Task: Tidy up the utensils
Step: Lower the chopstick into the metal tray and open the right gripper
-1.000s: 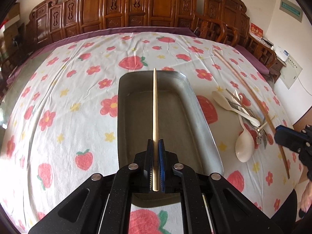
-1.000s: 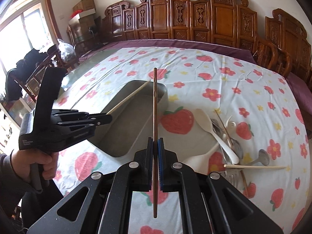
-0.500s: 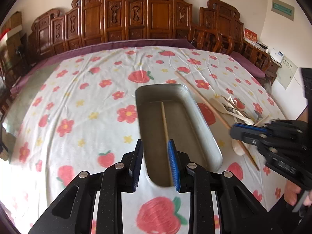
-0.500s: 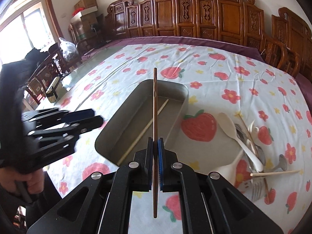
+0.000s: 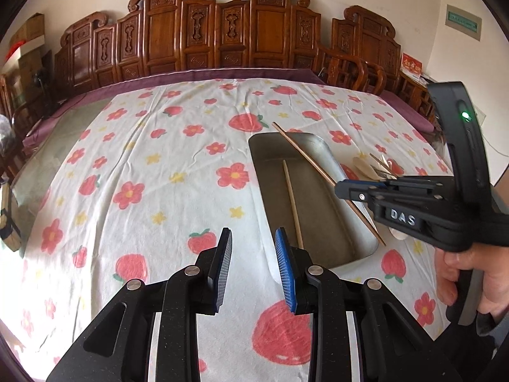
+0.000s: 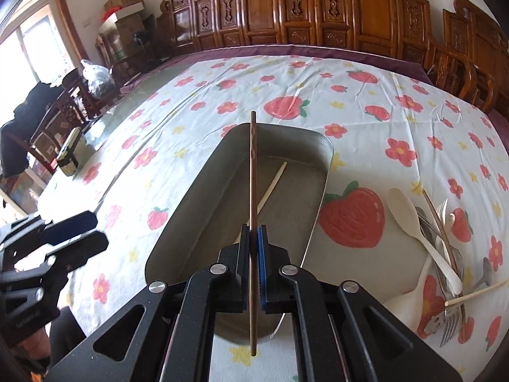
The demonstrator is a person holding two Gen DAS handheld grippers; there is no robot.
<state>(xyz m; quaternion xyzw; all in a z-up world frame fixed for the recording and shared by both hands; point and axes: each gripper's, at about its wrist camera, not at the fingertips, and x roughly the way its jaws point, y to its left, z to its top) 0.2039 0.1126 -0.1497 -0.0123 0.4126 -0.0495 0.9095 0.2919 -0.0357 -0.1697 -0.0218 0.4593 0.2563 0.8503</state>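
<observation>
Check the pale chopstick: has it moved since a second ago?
Yes. The pale chopstick left the left gripper, now open, and lies flat in the metal tray.

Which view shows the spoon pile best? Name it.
Right wrist. The spoon pile lies unobstructed beside the tray. In the left wrist view the right gripper hides most of it; only tips show.

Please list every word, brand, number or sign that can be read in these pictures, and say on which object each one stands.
"DAS": raised letters on the side of the right gripper, seen from the left wrist view.
Green wall sign: text too small to read.
Red card on the furniture at the right: characters too blurred to read.
Small lettering on the left gripper, seen from the right wrist view: too blurred to read.
</observation>
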